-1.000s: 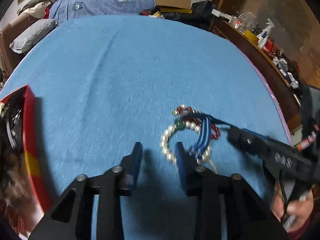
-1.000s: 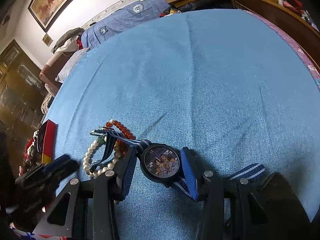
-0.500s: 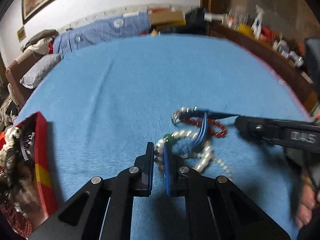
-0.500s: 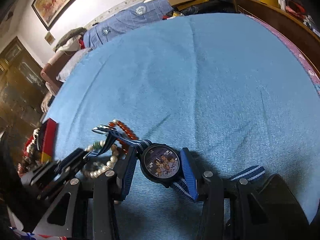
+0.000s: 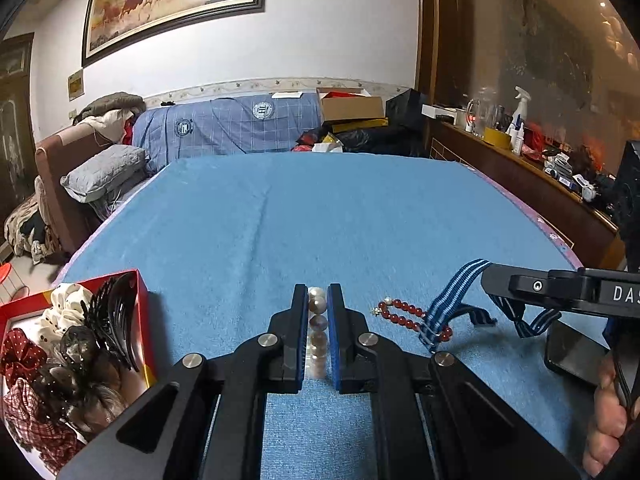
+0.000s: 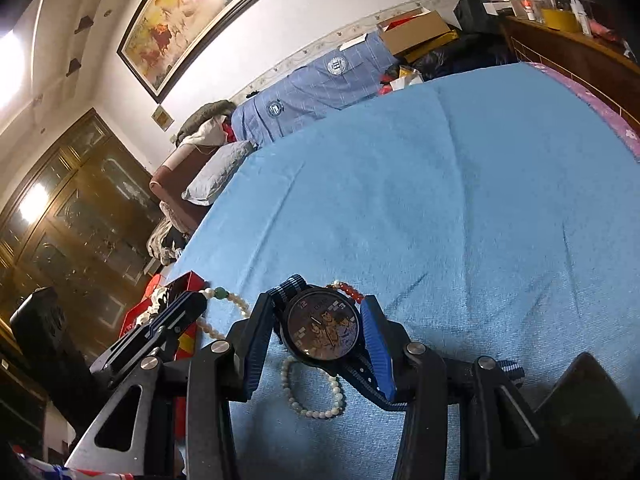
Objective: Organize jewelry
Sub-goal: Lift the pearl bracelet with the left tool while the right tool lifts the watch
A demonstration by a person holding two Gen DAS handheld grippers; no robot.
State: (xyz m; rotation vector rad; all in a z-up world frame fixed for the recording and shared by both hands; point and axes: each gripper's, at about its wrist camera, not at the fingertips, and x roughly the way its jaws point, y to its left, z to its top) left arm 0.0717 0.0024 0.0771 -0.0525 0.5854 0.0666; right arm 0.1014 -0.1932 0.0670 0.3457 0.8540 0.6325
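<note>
My left gripper (image 5: 318, 304) is shut on a pearl necklace (image 5: 317, 322), lifted above the blue cloth; the strand (image 6: 316, 400) trails down from it in the right wrist view, with a green bead (image 6: 219, 292) near the left gripper's tip (image 6: 188, 304). My right gripper (image 6: 320, 320) is shut on a round watch (image 6: 322, 328) with a cartoon dial and a blue striped strap (image 5: 456, 292), also raised. A red bead bracelet (image 5: 404, 316) lies on the cloth between the two grippers, its beads (image 6: 352, 292) showing behind the watch.
A red box (image 5: 140, 292) holding hair ties and a black claw clip stands at the left on the blue-covered table (image 5: 320, 208). A sofa with a grey pillow (image 5: 104, 172) lies beyond. A wooden sideboard (image 5: 520, 168) with bottles runs along the right. A hand (image 5: 608, 408) holds the right gripper.
The left gripper closed on the pearl necklace and lifted it, tilting up. The right gripper rose with the watch. The necklace and watch strap came apart from the red bracelet.
</note>
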